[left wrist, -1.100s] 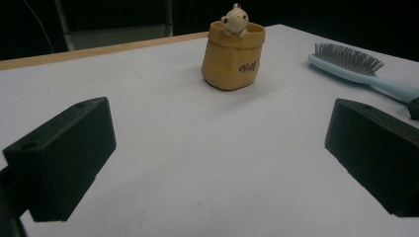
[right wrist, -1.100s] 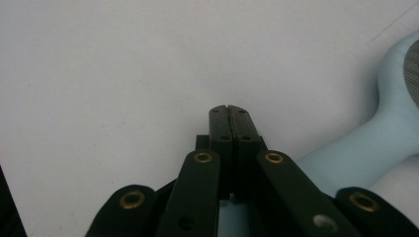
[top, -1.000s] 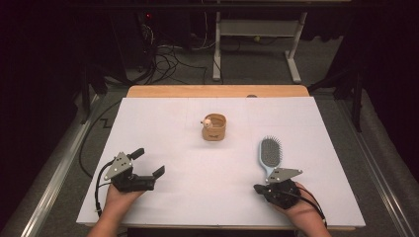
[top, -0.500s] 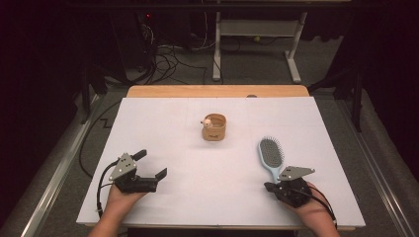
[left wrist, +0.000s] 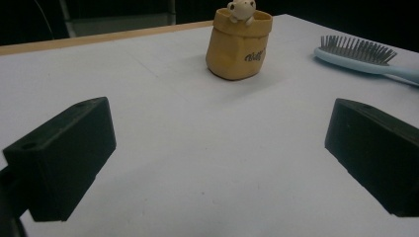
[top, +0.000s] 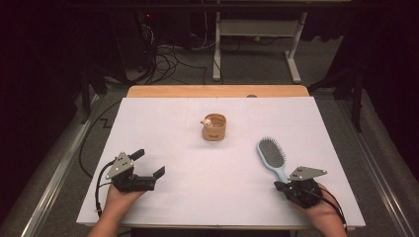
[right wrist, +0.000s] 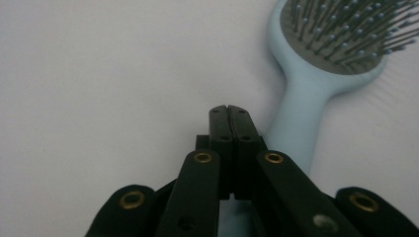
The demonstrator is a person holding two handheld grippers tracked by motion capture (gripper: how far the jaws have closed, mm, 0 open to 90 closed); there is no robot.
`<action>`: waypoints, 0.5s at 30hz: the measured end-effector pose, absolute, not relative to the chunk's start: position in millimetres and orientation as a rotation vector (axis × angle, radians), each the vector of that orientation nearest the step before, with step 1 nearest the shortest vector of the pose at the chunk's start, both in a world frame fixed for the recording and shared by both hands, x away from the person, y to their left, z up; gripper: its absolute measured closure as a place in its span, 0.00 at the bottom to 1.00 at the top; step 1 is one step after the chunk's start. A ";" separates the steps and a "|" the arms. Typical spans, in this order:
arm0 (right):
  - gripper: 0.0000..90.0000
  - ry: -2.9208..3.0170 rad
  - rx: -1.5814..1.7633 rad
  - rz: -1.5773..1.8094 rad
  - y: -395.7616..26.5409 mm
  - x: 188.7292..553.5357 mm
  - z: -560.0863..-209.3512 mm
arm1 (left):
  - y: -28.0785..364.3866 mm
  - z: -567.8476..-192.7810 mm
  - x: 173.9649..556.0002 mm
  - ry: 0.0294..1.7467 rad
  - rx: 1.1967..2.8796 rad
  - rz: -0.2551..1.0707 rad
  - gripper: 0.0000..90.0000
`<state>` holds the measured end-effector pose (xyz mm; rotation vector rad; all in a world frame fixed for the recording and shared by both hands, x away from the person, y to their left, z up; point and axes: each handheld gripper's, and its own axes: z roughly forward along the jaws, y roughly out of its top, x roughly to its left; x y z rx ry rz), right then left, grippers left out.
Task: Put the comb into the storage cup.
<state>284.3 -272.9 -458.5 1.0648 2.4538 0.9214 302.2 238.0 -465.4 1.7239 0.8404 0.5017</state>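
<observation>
Light blue hairbrush (top: 272, 157) flat on the white desk (top: 163, 118), near right, bristles up.

Right hand-held gripper (right wrist: 230, 111) pressed together, empty, just left of the brush handle at its near end. Left hand-held gripper (top: 149, 165) spread wide over bare desk at near left, holding nothing. Small tan pouch (top: 214, 128) with a toy figure (top: 207, 121) peeking out, upright at centre, well apart from both.

pale blue hairbrush (top: 272, 156), lying flat (bristles up), table's right
</observation>
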 end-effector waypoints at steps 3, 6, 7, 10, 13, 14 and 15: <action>1.00 2.443 1.070 0.898 -277.9 283.6 -458.2 | 238.7 -465.4 303.7 0.846 1.718 0.500 0.00; 1.00 2.423 1.090 0.897 -283.1 283.2 -457.3 | 239.5 -466.4 303.2 0.854 1.723 0.493 0.00; 1.00 2.411 1.113 0.904 -289.1 282.6 -456.8 | 239.7 -465.9 302.8 0.852 1.720 0.494 0.00; 1.00 2.400 1.123 0.895 -293.2 281.8 -455.9 | 240.0 -464.7 302.9 0.838 1.722 0.500 0.00; 1.00 2.386 1.131 0.867 -298.1 281.8 -454.8 | 240.1 -465.2 303.4 0.846 1.720 0.495 0.00; 1.00 2.386 1.131 0.867 -298.1 281.8 -454.8 | 239.9 -465.3 303.0 0.847 1.722 0.495 0.00; 1.00 2.381 1.137 0.859 -298.5 281.2 -454.5 | 239.9 -465.1 302.4 0.844 1.723 0.494 0.00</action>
